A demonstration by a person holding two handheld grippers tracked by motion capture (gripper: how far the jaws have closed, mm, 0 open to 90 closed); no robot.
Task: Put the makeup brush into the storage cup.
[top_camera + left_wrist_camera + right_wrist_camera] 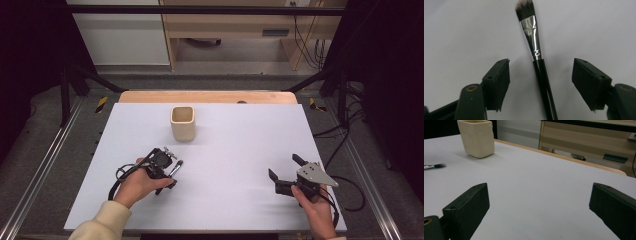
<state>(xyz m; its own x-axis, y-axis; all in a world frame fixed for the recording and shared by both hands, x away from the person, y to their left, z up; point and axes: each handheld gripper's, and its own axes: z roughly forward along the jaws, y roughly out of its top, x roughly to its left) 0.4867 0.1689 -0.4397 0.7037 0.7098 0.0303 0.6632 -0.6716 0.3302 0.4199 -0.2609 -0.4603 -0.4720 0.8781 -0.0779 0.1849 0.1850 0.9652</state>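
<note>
Left tongs (pixel 167 167) spread wide, straddling a makeup brush (pixel 535 53) flat on the white counter (pixel 235 150); pads clear of handle. Cream square cup (pixel 182 122) upright farther back. Right tongs (pixel 285 172) spread, holding nothing.

Makeup brush (pixel 534 50): glossy black handle, smooth; polished silver metal ferrule with mirror-like reflections; dark, soft bristles, paler at the tips. Table surface (pixel 240 150): matt white sheet, smooth, low glare; light wood edge visible along its far side. Square cup (pixel 477 137): cream, matt, ceramic-like body with slightly uneven walls. Left gripper (pixel 540 82) jaws: matt black plastic, faintly textured; brass-coloured metal fastener at the base. Right gripper (pixel 285 172): dull grey metal top plate.
</note>
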